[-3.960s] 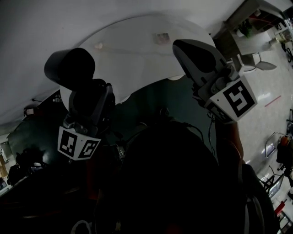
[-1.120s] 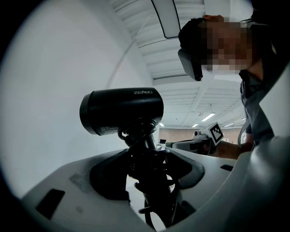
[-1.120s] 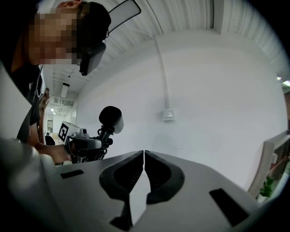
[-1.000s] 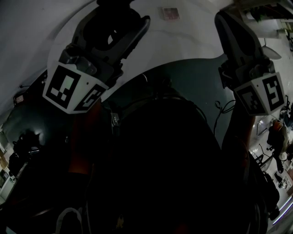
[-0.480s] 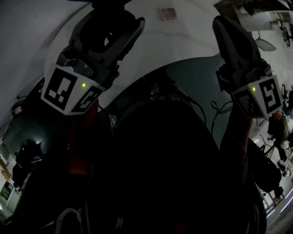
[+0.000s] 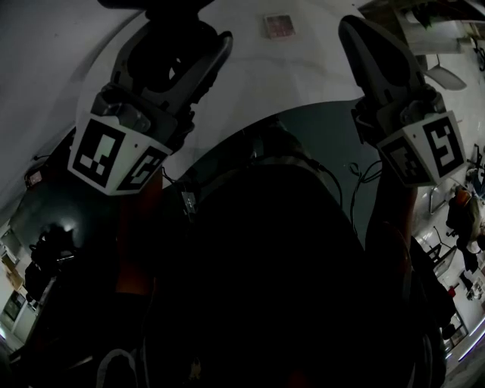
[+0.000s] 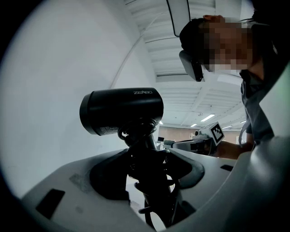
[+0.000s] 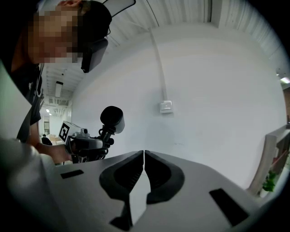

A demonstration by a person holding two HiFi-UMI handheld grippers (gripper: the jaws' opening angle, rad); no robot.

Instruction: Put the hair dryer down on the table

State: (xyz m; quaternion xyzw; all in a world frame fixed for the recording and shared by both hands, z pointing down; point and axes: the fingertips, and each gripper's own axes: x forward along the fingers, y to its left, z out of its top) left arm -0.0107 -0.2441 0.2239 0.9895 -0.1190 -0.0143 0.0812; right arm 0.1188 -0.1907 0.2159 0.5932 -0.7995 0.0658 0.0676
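Just changed: left gripper (image 7: 149,168) and right gripper (image 8: 144,156) sit higher and closer to the head camera than four seconds back, with little shift in the last half second.
Left gripper: clamped on the hair dryer (image 7: 122,111) handle, cord bunched there.
Right gripper: jaws together, nothing between.
Dryer location: held aloft, barrel above the jaws.
Task read: put-down likely not begun.
Writing: barrel reads roughly "ZEABO"; smaller print illegible.

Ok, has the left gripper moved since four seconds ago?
Yes. In the head view the left gripper has risen: its hair dryer was below the wall plate and now reaches above it.
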